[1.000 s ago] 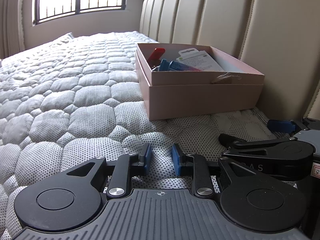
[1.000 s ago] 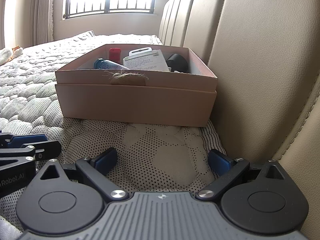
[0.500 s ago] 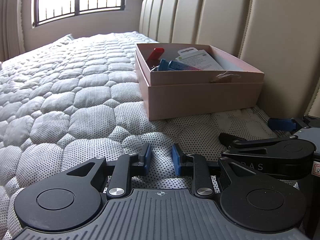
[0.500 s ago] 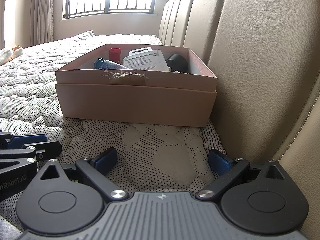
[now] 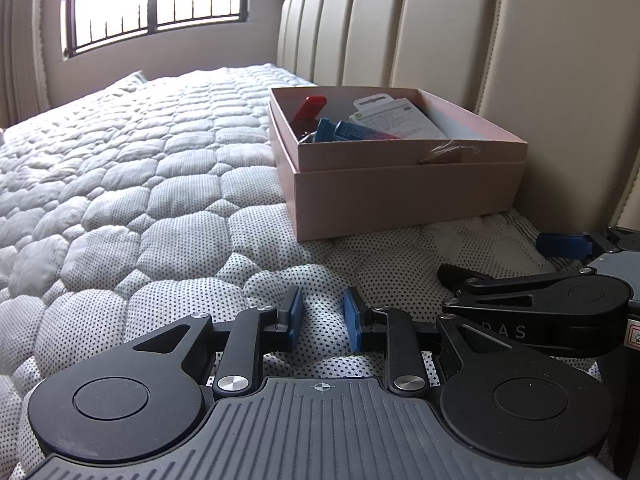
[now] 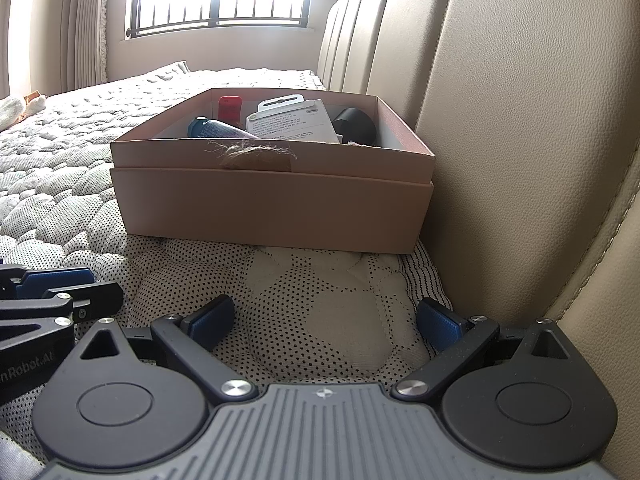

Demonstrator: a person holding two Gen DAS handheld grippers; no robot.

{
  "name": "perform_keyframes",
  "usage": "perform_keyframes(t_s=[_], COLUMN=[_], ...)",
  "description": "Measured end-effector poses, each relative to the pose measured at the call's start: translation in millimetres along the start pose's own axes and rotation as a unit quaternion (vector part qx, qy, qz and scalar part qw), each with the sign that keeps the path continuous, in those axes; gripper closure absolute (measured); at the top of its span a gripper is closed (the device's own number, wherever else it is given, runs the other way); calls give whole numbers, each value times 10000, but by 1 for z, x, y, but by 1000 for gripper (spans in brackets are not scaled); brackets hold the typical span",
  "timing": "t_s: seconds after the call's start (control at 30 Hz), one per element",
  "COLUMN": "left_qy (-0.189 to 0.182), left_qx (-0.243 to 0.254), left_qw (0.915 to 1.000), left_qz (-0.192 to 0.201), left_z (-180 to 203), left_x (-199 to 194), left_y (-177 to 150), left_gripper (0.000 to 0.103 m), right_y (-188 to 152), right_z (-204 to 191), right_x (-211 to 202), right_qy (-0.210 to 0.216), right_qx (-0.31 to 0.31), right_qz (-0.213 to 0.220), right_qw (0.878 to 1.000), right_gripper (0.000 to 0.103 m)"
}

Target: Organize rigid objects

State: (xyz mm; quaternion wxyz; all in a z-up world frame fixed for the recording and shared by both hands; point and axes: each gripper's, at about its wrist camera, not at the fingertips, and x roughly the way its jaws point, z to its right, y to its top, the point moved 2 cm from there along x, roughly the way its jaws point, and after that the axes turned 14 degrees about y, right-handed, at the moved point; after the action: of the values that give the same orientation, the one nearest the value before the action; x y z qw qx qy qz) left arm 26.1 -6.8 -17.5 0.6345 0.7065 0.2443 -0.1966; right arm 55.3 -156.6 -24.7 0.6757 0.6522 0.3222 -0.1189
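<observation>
A pink cardboard box [image 5: 400,196] [image 6: 272,208] sits on the quilted mattress against the headboard. It holds a red item [image 5: 310,106] [image 6: 230,108], a blue tube [image 5: 344,130] [image 6: 212,128], a white printed package [image 5: 392,118] [image 6: 292,120] and a black object [image 6: 354,126]. My left gripper [image 5: 322,316] rests low on the mattress, well short of the box, its jaws a narrow gap apart and empty. My right gripper [image 6: 324,320] rests on the mattress in front of the box, wide open and empty.
The beige padded headboard [image 6: 520,140] rises close on the right. The white quilted mattress [image 5: 120,184] stretches left toward a barred window [image 5: 156,0]. The right gripper's body [image 5: 552,308] lies beside the left one; the left gripper's body [image 6: 44,308] shows at the right view's left edge.
The left wrist view has shifted slightly; the grippers and the box contents stay as they were.
</observation>
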Motion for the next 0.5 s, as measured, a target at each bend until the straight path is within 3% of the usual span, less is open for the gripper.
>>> perform_keyframes(t_s=[0.5], left_qy=[65], left_qx=[138], left_qw=[9999], left_qz=[5], left_z=[4], left_x=[0], left_y=[1], left_gripper=[76], right_y=[0], right_z=[0], right_x=[0], right_qy=[-1], right_qx=[-1], right_qz=[1], right_qw=[10000], right_gripper=[5])
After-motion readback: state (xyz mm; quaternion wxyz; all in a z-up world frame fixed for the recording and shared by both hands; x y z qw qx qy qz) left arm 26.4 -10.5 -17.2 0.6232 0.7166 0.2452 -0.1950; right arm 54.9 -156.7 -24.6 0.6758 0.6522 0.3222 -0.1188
